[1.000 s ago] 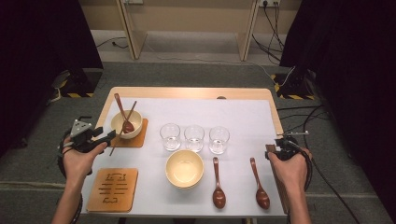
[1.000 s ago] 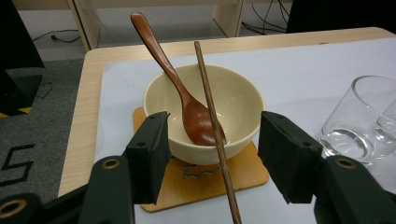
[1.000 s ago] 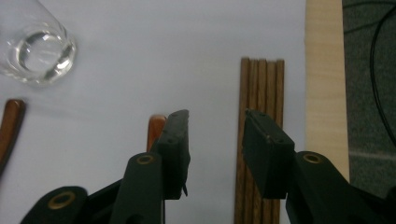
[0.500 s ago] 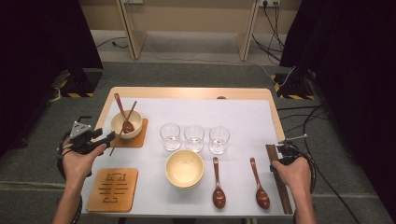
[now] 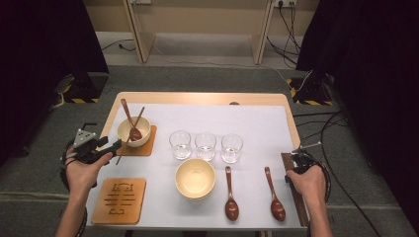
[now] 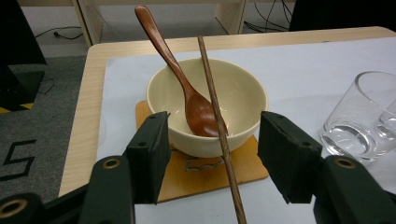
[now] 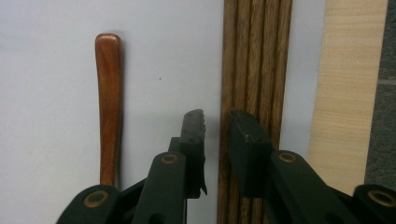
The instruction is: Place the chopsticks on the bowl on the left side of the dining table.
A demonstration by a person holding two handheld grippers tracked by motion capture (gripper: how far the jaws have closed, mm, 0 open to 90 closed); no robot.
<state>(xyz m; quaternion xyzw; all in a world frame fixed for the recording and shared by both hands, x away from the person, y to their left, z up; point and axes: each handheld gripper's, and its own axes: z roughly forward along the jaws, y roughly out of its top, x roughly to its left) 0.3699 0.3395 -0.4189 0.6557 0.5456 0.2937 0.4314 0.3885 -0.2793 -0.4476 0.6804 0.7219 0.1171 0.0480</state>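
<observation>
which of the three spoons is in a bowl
The spoon at the far left: it leans in the bowl on the coaster. The other two spoons lie flat on the table.

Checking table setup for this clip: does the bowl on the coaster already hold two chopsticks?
No. The bowl holds one spoon and a single chopstick leaning over its rim.

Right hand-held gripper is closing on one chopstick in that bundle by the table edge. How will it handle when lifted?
Probably stiff and light: the chopstick is thin, straight wood. It lies tight against its neighbours, so the closing jaws of the right hand-held gripper may drag a second stick. Gripped near one end, it would likely pivot or droop.
</observation>
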